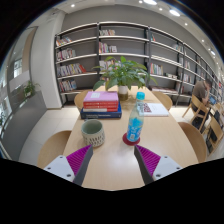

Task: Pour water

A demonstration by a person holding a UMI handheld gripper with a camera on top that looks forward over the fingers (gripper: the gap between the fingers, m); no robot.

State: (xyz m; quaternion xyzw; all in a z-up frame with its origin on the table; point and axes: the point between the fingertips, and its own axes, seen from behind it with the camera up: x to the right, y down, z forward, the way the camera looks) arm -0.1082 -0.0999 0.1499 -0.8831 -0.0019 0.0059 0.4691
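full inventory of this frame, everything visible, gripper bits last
table: 1, light wood, under everything, running ahead of the fingers
bottle: 1, clear blue with a red base, upright on the table just ahead of the fingers
cup: 1, grey-green, on the table beside the bottle
books: 1 stack, red on top and dark below, beyond the cup
potted plant: 1, green, at the table's far end behind the books
open booklet: 1, pale, beyond the bottle
chairs: several, wood, around the table
bookshelves: 1 long row, grey with mixed books, along the back wall
gripper: 1, dark fingers with magenta pads, open, nothing between them
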